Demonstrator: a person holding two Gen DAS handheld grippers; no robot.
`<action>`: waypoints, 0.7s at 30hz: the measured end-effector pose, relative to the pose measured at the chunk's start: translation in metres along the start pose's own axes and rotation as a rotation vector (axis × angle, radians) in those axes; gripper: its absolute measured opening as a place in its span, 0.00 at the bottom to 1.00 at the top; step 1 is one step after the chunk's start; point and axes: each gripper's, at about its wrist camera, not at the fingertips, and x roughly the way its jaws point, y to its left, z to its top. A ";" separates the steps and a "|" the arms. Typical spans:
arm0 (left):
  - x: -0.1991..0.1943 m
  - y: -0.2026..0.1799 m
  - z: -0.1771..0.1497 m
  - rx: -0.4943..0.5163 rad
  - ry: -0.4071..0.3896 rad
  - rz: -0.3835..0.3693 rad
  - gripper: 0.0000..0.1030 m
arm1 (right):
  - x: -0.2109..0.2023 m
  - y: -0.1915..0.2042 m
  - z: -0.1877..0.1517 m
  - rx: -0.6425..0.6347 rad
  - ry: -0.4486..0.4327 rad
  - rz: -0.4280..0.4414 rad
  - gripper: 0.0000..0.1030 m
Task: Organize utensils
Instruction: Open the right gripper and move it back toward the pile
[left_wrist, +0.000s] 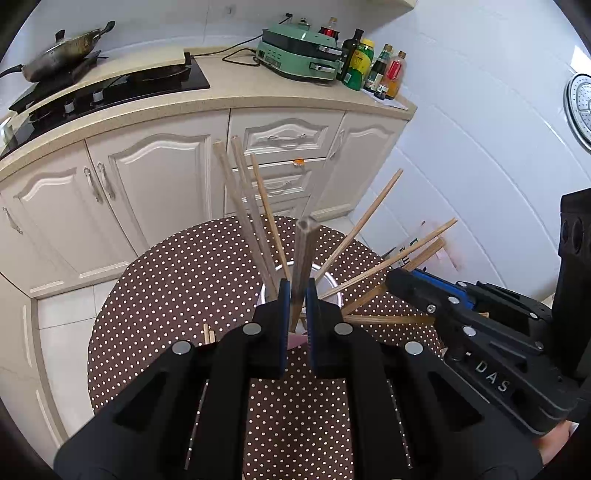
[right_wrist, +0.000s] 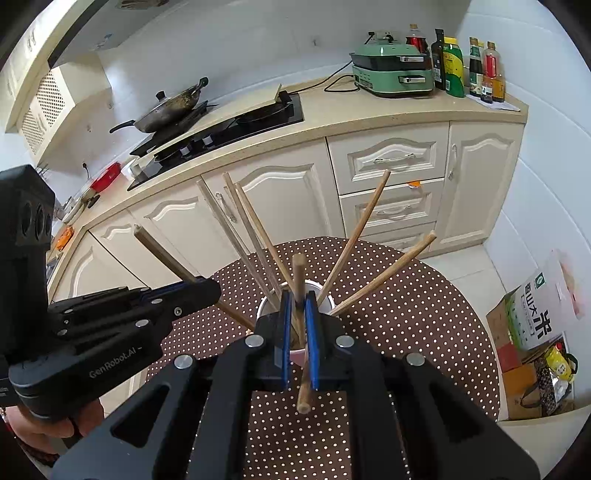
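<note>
Both grippers (left_wrist: 296, 295) (right_wrist: 298, 306) clamp chopsticks (left_wrist: 303, 258) (right_wrist: 298, 273); only right view shows rice bag (right_wrist: 535, 317).

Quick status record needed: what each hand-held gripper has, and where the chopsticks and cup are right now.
left hand-held gripper: shut on one brown wooden chopstick, above the cup
right hand-held gripper: shut on another wooden chopstick
white round cup: on brown polka-dot tablecloth, several chopsticks fanned inside
loose chopsticks: ends visible on cloth, left of cup
</note>
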 end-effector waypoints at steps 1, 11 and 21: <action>-0.001 0.001 -0.001 0.001 0.003 -0.002 0.14 | -0.001 0.000 0.000 0.004 -0.003 -0.003 0.08; -0.017 0.008 -0.004 0.006 -0.033 -0.023 0.53 | -0.019 0.008 -0.004 0.047 -0.056 -0.037 0.21; -0.040 0.038 -0.009 0.013 -0.065 -0.021 0.57 | -0.039 0.027 -0.012 0.072 -0.115 -0.100 0.22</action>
